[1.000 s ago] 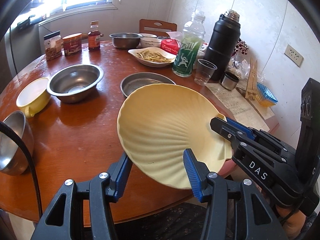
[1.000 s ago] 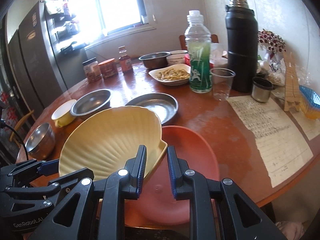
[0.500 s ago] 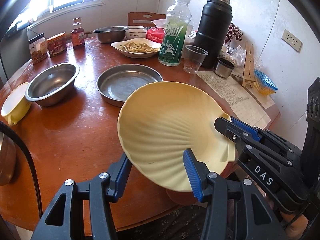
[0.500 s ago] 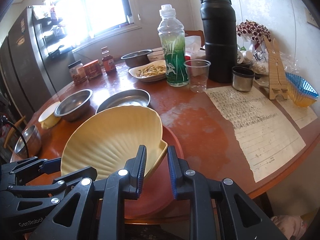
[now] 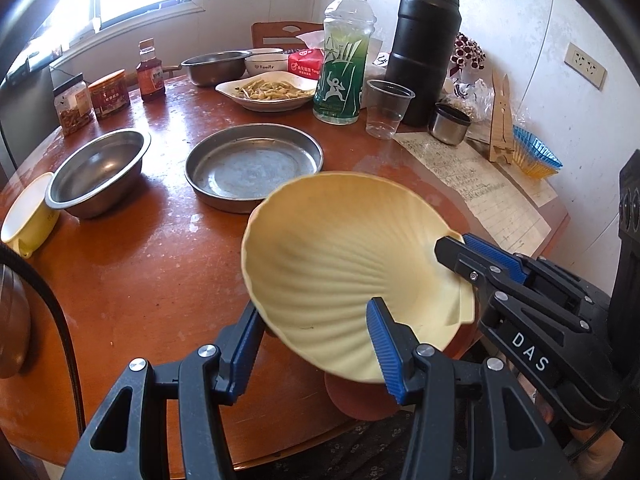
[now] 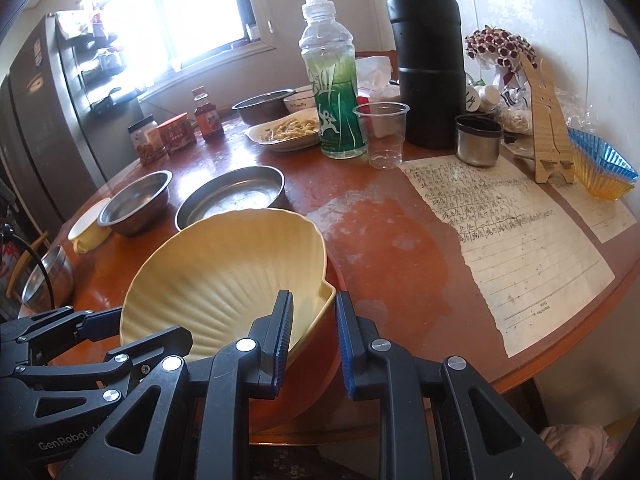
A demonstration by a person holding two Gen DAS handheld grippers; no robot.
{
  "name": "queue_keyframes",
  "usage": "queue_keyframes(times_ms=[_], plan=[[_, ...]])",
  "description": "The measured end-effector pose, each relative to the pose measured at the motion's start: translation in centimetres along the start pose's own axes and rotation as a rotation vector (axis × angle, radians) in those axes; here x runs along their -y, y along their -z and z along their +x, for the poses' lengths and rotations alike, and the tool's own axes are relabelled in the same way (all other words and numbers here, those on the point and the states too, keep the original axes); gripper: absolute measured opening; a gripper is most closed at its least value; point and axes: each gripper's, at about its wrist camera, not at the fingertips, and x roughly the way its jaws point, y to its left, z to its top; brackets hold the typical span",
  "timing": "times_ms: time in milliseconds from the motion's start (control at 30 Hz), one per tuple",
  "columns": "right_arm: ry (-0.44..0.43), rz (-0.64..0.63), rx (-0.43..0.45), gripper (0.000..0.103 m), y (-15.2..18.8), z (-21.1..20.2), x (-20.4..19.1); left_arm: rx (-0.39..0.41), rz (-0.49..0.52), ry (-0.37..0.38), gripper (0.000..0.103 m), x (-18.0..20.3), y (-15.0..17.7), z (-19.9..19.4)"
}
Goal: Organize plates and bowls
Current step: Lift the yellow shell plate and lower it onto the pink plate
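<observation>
A pale yellow shell-shaped plate (image 5: pixel 340 264) hangs tilted at the near edge of the round wooden table (image 5: pixel 140 280). It lies over a red plate (image 6: pixel 316 376), which shows only below its rim. My left gripper (image 5: pixel 316 340) is shut on the near rim, with one finger under the plate and one inside it. My right gripper (image 6: pixel 314 332) is shut on the plate's pointed corner. In the left wrist view the right gripper (image 5: pixel 452 244) bites that corner from the right. Whether the yellow plate rests on the red one cannot be told.
Beyond the plate sit a flat steel pan (image 5: pixel 254 168), a steel bowl (image 5: pixel 96 176), a yellow cup (image 5: pixel 26 216) and another steel bowl (image 6: pixel 44 276) at far left. Further back stand a dish of food (image 5: pixel 266 90), a green bottle (image 5: pixel 346 56), a plastic cup (image 5: pixel 388 108), a black thermos (image 5: pixel 426 48). Papers (image 6: pixel 512 240) lie right.
Both grippers have carried the yellow shell plate forward over the table and lower, down toward the red plate. Both grips are unchanged.
</observation>
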Motion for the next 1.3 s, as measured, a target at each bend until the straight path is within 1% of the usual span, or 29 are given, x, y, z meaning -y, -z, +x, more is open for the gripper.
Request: queue_keyframes(times_ms=[67, 400, 567, 700, 933, 1300], plan=[[0.017, -0.014, 0.001, 0.023, 0.1, 0.1, 0.0, -0.004, 0.005, -0.010, 0.053, 0.1, 0.1, 0.1], [0.008, 0.007, -0.001, 0.023, 0.1, 0.2, 0.3, -0.023, 0.031, -0.014, 0.053, 0.4, 0.6, 0.1], [0.005, 0.025, -0.004, 0.023, 0.1, 0.2, 0.5, -0.026, 0.009, 0.021, 0.053, -0.2, 0.7, -0.2], [-0.001, 0.035, -0.005, 0.026, 0.0, 0.2, 0.5, -0.019, -0.010, 0.022, 0.053, -0.8, 0.8, -0.5], [-0.008, 0.039, -0.007, 0.033, 0.0, 0.1, 0.1, -0.002, -0.028, 0.029, 0.053, -1.5, 1.0, -1.2], [0.003, 0.044, 0.004, 0.038, -0.2, -0.5, 0.2, 0.018, -0.039, 0.026, 0.053, -2.2, 1.1, -2.0]])
